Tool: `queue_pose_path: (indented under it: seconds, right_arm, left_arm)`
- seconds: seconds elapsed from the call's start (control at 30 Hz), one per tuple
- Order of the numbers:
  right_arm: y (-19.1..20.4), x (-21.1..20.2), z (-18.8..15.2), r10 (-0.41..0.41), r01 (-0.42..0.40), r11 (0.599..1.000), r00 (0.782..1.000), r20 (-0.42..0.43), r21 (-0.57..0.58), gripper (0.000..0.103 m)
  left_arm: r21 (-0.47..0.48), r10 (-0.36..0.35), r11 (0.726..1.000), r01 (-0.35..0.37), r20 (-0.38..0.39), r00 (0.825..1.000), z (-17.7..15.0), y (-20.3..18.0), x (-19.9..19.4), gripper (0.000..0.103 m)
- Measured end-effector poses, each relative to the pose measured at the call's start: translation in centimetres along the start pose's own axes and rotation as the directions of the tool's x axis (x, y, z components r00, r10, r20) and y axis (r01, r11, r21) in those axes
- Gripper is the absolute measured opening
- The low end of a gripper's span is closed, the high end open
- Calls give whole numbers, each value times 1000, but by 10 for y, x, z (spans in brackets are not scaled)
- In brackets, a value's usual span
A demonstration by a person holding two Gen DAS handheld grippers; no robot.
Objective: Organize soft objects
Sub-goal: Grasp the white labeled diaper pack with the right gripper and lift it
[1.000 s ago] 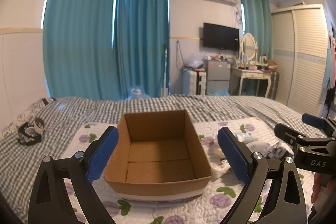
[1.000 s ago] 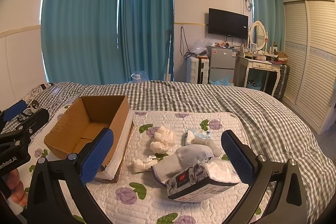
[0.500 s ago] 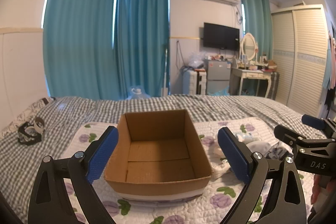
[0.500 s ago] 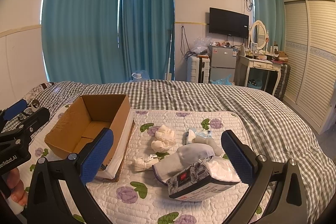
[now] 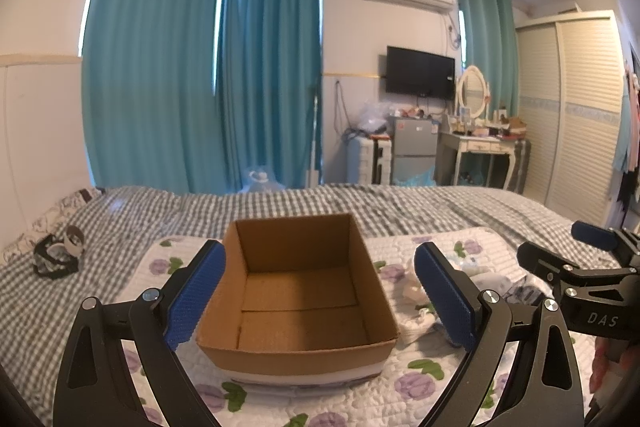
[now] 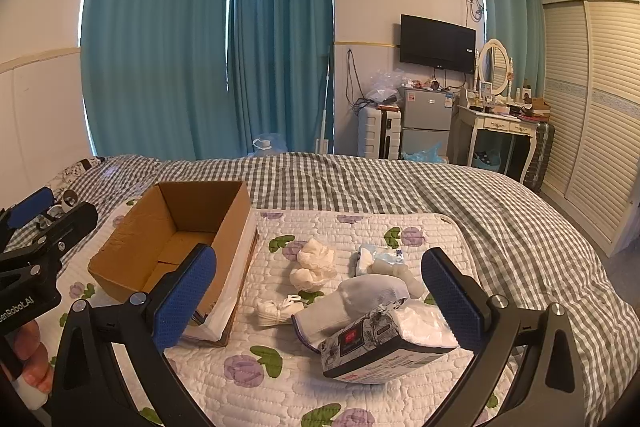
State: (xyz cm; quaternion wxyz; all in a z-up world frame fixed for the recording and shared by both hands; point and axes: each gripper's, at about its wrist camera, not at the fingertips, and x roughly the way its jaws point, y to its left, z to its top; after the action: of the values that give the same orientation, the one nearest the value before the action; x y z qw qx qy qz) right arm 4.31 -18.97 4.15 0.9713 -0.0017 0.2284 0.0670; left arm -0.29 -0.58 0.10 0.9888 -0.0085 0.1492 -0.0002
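Soft objects: white cloth bundles [image 6: 316, 263], a grey-white cap [image 6: 360, 301], a tissue pack [image 6: 378, 349] and a small wipes packet [image 6: 380, 259] lie on the floral quilted mat [image 6: 352, 387], right of the box, in the same spots as a second ago.
Cardboard box [image 5: 298, 291]: open-topped, nothing visible inside, unmoved on the mat.
Left gripper [image 5: 320, 297]: jaws spread wide, holding nothing, framing the box as before.
Right gripper [image 6: 320, 301]: jaws wide apart, holding nothing, above the pile; barely shifted.
Bed [image 6: 500, 211]: checked cover under the mat.
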Motion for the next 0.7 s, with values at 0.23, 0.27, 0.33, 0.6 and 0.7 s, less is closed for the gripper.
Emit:
queue_pose_path:
  seconds: [0.23,0.27,0.33,0.6,0.7]
  right_arm:
    - [-8,-18,11,4,-4,1000,1000,28,16,103]
    - [-10,-21,13,2,-3,1000,1000,32,20,103]
    - [-16,-33,20,-4,3,1000,998,56,24,103]
    - [-57,-58,35,-19,15,997,998,60,74,103]
    - [-77,-30,16,-27,36,992,997,-70,120,103]
  left_arm:
    - [-16,4,1000,-3,25,1000,17,-8,-17,97]
    - [-12,7,1000,-7,29,1000,19,-10,-22,97]
    - [-16,17,1000,-16,32,999,24,-14,-30,97]
    - [1,-3,1000,3,-15,1000,26,-47,-36,97]
    - [5,-5,1000,5,-90,996,13,-62,-25,97]
